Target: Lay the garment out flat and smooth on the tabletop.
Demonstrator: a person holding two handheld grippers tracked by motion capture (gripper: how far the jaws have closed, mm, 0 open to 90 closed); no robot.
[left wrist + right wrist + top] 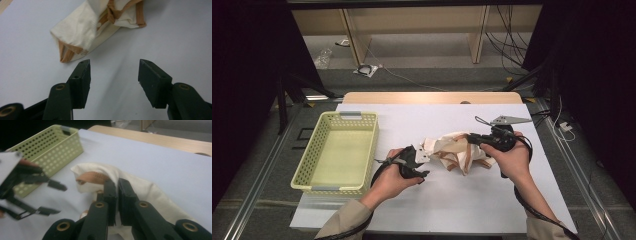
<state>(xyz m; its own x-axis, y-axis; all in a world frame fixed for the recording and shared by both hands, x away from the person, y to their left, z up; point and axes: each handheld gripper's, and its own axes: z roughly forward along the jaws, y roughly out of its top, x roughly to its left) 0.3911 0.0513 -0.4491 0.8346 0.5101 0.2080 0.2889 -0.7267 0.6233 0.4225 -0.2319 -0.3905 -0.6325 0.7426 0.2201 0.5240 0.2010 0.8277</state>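
Note:
A crumpled cream cloth bag (455, 150) with tan straps lies on the white sheet in the middle of the table. My right gripper (472, 138) reaches it from the right. In the right gripper view the jaws (117, 183) stand shut, with a fold of the cream cloth bag (152, 192) pinched between the pads. My left gripper (422, 164) rests just left of the bag, open, with only bare sheet between its jaws. Seen along the left gripper (113, 63), the bag (80, 32) lies a little beyond the fingertips, apart from them. The left gripper (59, 199) also appears open in the right gripper view.
A pale green perforated plastic basket (306, 167) stands at the table's left side with nothing visible inside; it also appears in the right gripper view (57, 150). A strip of wooden tabletop (432, 97) runs along the far edge. Cables trail from both grippers toward the near edge.

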